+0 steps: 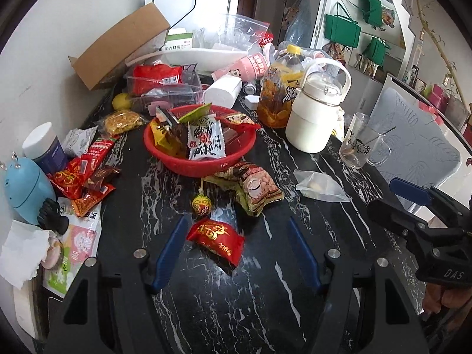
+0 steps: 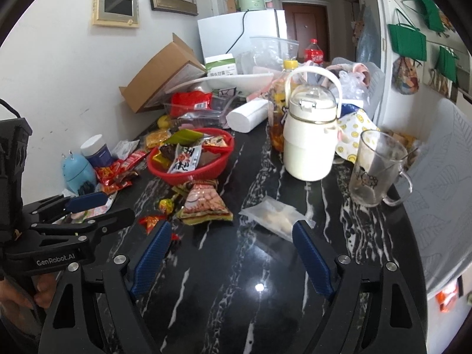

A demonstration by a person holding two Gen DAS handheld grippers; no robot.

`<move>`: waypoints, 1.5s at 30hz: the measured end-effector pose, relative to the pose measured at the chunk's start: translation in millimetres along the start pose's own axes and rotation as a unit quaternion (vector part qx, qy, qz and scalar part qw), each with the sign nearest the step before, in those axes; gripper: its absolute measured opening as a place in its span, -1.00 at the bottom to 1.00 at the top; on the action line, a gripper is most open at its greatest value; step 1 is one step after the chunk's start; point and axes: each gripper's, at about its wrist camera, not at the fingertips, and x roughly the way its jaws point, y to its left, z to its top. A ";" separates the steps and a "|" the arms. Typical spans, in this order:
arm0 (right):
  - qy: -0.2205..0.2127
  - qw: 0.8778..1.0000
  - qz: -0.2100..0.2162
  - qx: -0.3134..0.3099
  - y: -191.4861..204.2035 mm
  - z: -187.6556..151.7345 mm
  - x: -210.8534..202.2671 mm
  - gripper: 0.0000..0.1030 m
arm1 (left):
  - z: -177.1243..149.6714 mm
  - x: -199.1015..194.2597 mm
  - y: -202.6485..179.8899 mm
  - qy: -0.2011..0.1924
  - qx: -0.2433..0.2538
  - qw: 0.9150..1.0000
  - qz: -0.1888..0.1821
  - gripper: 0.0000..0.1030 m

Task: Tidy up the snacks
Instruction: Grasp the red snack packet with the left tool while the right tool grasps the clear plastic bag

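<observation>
A red basket (image 1: 165, 150) holds several snack packets on the black marble table; it also shows in the right wrist view (image 2: 183, 177). My left gripper (image 1: 237, 221) is open, its blue fingers on either side of a red snack packet (image 1: 216, 240) lying on the table. A small yellow round candy (image 1: 201, 203) and a peanut packet (image 1: 256, 188) lie just beyond. My right gripper (image 2: 231, 225) is open and empty over bare table, near a clear plastic bag (image 2: 274, 216). More red packets (image 1: 85, 174) lie at the left.
A white jug (image 1: 314, 115), a drink bottle (image 1: 280, 88) and a glass mug (image 1: 358, 141) stand to the right. A blue toy (image 1: 25, 188), a jar (image 1: 44, 146), a cardboard box (image 1: 118, 44) and clear tubs (image 1: 165, 88) crowd the left and back.
</observation>
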 end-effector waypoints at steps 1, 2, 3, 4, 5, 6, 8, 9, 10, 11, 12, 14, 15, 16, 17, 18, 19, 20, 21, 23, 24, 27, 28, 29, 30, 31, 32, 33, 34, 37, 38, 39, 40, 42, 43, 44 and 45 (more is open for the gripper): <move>0.004 1.000 0.002 0.003 -1.7 -1.9 4.4 0.64 | -1.9 4.7 2.0 0.004 -0.004 1.000 -0.003 0.33; 0.009 1.000 0.003 0.005 -3.4 -3.7 8.8 0.64 | -3.6 9.7 3.9 0.009 -0.009 1.000 -0.005 0.33; 0.013 1.000 0.004 0.007 -4.9 -5.3 13.0 0.64 | -5.3 14.7 5.7 0.014 -0.014 1.000 -0.007 0.33; 0.017 1.000 0.003 0.009 -6.5 -6.7 17.5 0.64 | -5.8 17.8 6.4 0.018 -0.017 1.000 -0.009 0.33; 0.020 1.000 0.001 0.011 -8.3 -7.9 21.8 0.64 | -7.0 22.4 7.6 0.023 -0.020 0.999 -0.011 0.33; 0.024 1.000 -0.001 0.011 -10.2 -9.0 26.1 0.64 | -8.1 25.0 8.5 0.026 -0.020 0.999 -0.012 0.33; 0.029 0.999 -0.006 0.013 -13.9 -10.5 33.7 0.64 | -9.8 33.6 11.0 0.035 -0.022 0.999 -0.006 0.33; 0.032 0.999 -0.009 0.015 -16.2 -10.7 37.6 0.64 | -10.8 38.6 12.6 0.041 -0.024 0.999 -0.004 0.33; 0.034 0.999 -0.011 0.017 -18.2 -10.6 40.8 0.64 | -11.3 42.6 14.2 0.046 -0.027 0.999 -0.005 0.33; 0.037 0.999 -0.015 0.019 -20.7 -10.4 45.0 0.64 | -11.8 47.0 16.2 0.051 -0.031 0.998 -0.006 0.33; 0.039 0.999 -0.017 0.020 -23.2 -10.1 48.5 0.64 | -12.5 51.5 18.5 0.056 -0.035 0.998 -0.006 0.33; 0.045 0.998 -0.020 0.025 -28.6 -9.1 56.0 0.64 | -13.0 60.4 22.3 0.066 -0.044 0.997 -0.006 0.33; 0.047 0.998 -0.019 0.029 -31.5 -8.5 59.3 0.64 | -13.2 63.1 23.2 0.069 -0.046 0.997 -0.004 0.33; 0.048 0.998 -0.017 0.033 -34.6 -7.4 62.4 0.64 | -13.1 66.8 24.1 0.073 -0.047 0.996 -0.004 0.33; 0.049 0.998 -0.014 0.038 -38.0 -5.8 65.5 0.64 | -12.9 70.1 24.5 0.077 -0.047 0.996 -0.002 0.33; 0.050 0.998 -0.013 0.043 -41.4 -3.8 68.6 0.64 | -12.4 73.0 24.1 0.080 -0.046 0.996 0.000 0.33; 0.050 0.998 -0.012 0.047 -43.8 -1.8 71.1 0.64 | -11.7 75.7 23.7 0.082 -0.045 0.996 -0.001 0.33; 0.050 0.997 -0.011 0.052 -46.9 0.5 74.0 0.64 | -11.0 78.2 22.8 0.084 -0.044 0.996 -0.002 0.33; 0.050 0.997 -0.010 0.057 -49.5 2.4 76.7 0.64 | -10.4 80.6 22.1 0.086 -0.044 0.995 0.000 0.33; 0.053 0.996 -0.010 0.071 -55.8 6.8 83.5 0.64 | -9.2 85.1 21.3 0.089 -0.042 0.995 0.005 0.33; 0.056 0.995 -0.008 0.078 -59.0 8.8 87.2 0.64 | -9.0 87.1 21.2 0.091 -0.041 0.995 0.008 0.33; 0.060 0.993 -0.013 0.099 -68.9 15.1 97.9 0.64 | -9.2 93.7 22.1 0.098 -0.041 0.994 0.011 0.33; 0.064 0.993 -0.016 0.102 -71.4 16.7 102.8 0.64 | -9.7 95.1 22.9 0.100 -0.042 0.994 0.013 0.33; 0.069 0.992 -0.018 0.104 -73.4 18.2 108.2 0.64 | -10.2 96.4 24.2 0.101 -0.044 0.994 0.015 0.33; 0.075 0.991 -0.022 0.105 -74.3 18.8 113.0 0.64 | -10.6 97.5 25.8 0.101 -0.045 0.994 0.017 0.33; 0.081 0.991 -0.027 0.107 -75.1 19.3 118.7 0.64 | -10.7 98.3 27.8 0.100 -0.047 0.994 0.020 0.33; 0.086 0.990 -0.029 0.108 -75.2 18.9 123.0 0.64 | -10.8 99.1 29.5 0.099 -0.049 0.994 0.023 0.33; 0.090 0.989 -0.032 0.109 -75.4 18.5 127.0 0.64 | -11.3 99.4 31.1 0.097 -0.050 0.994 0.025 0.33; 0.097 0.988 -0.036 0.113 -75.7 17.2 131.9 0.64 | -11.6 99.5 32.8 0.095 -0.051 0.994 0.025 0.33; 0.107 0.987 -0.046 0.113 -75.4 11.8 139.3 0.64 | -12.9 99.9 34.8 0.093 -0.043 0.994 0.030 0.06; 0.108 0.987 -0.047 0.110 -74.8 11.0 139.7 0.64 | -13.0 99.5 34.1 0.090 -0.038 0.995 0.035 -0.06; 0.107 0.987 -0.047 0.106 -74.0 10.1 139.2 0.64 | -12.8 99.3 33.3 0.090 -0.034 0.995 0.036 -0.18; 0.105 0.988 -0.049 0.103 -73.4 9.7 138.6 0.61 | -13.3 99.3 32.5 0.090 -0.030 0.995 0.037 -0.22; 0.104 0.989 -0.050 0.094 -70.9 8.7 137.0 0.54 | -14.2 97.7 32.8 0.089 -0.029 0.995 0.035 -0.27; 0.104 0.989 -0.054 0.088 -68.8 7.9 135.9 0.51 | -15.2 96.5 32.2 0.088 -0.028 0.995 0.035 -0.27; 0.104 0.990 -0.058 0.081 -66.9 6.4 134.5 0.51 | -16.5 95.4 31.3 0.088 -0.027 0.995 0.035 -0.27; 0.104 0.990 -0.060 0.077 -65.7 4.5 132.8 0.48 | -17.5 94.2 30.6 0.088 -0.027 0.995 0.034 -0.29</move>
